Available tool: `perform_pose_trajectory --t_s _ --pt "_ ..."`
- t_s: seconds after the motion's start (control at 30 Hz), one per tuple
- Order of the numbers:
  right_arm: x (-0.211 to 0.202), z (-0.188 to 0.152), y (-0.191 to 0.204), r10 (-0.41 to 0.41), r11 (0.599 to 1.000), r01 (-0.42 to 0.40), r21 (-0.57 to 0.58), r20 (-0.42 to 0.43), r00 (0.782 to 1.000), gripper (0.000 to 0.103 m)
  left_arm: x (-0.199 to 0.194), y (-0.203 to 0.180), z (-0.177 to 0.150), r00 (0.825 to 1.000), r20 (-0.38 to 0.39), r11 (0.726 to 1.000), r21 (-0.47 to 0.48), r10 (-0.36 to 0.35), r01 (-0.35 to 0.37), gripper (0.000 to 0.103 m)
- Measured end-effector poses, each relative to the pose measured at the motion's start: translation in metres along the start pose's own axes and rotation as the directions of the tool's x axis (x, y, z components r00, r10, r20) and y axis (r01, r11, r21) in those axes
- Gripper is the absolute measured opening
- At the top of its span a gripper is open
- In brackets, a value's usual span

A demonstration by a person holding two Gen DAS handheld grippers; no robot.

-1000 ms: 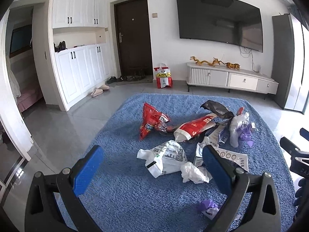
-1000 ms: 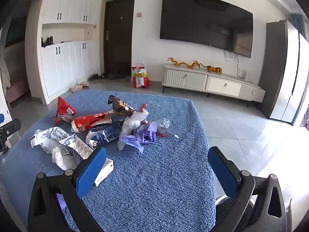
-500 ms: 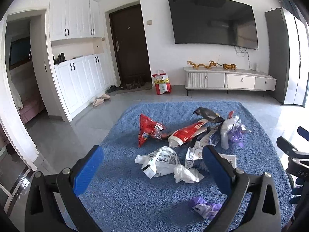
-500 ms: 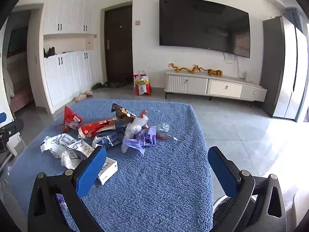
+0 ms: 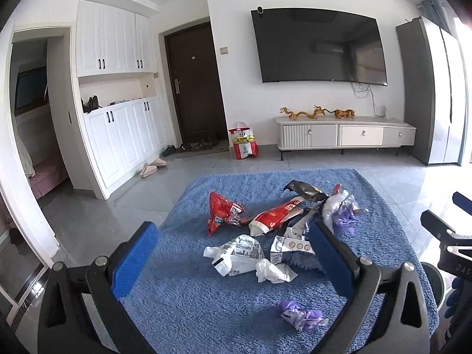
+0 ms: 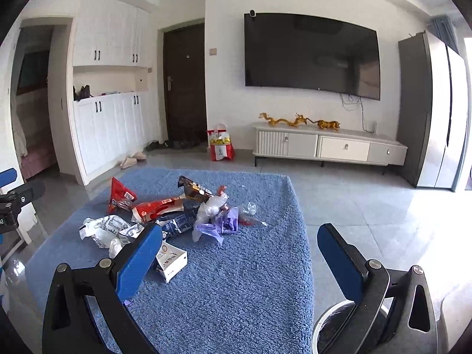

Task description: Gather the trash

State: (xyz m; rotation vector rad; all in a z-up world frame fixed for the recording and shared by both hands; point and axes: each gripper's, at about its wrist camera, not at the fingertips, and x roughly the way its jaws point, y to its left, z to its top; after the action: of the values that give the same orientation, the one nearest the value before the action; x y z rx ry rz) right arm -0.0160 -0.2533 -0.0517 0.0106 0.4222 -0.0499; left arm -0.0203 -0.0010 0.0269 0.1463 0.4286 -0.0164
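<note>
**A:** Where is the trash?

**B:** Wrappers lie scattered on a blue rug (image 5: 183,301). From the left tongs (image 5: 233,259), a crumpled white wrapper (image 5: 236,253) sits at twelve o'clock, close ahead. A white tissue (image 5: 273,270) is at one o'clock, a red bag (image 5: 221,211) farther off at twelve, and a purple scrap (image 5: 299,318) near the right finger.

**B:** From the right tongs (image 6: 240,261), the pile (image 6: 183,215) lies at eleven o'clock.

**A:** Are the tongs holding anything?

**B:** No. Both pairs are spread wide and empty, above the rug.

**A:** Which is nearer?

**B:** The left, I judge. The white wrapper's long side runs left to right, across its fingers.
</note>
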Motion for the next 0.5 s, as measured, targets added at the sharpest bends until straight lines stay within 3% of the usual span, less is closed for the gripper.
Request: perform_pose_trajectory --t_s 0.17,0.5 --pt "-0.008 0.001 -0.004 -0.01 1.0 0.011 -0.009 0.017 1.0 0.103 -0.001 -0.007 -0.001 1.0 -0.007 1.0 0.004 -0.026 0.026 0.103" --pt "0.012 -0.007 0.002 0.038 0.999 -0.039 -0.011 -0.055 0.998 0.103 0.017 -0.005 -0.014 0.993 -0.087 0.997 0.0 -0.08 0.081 0.103"
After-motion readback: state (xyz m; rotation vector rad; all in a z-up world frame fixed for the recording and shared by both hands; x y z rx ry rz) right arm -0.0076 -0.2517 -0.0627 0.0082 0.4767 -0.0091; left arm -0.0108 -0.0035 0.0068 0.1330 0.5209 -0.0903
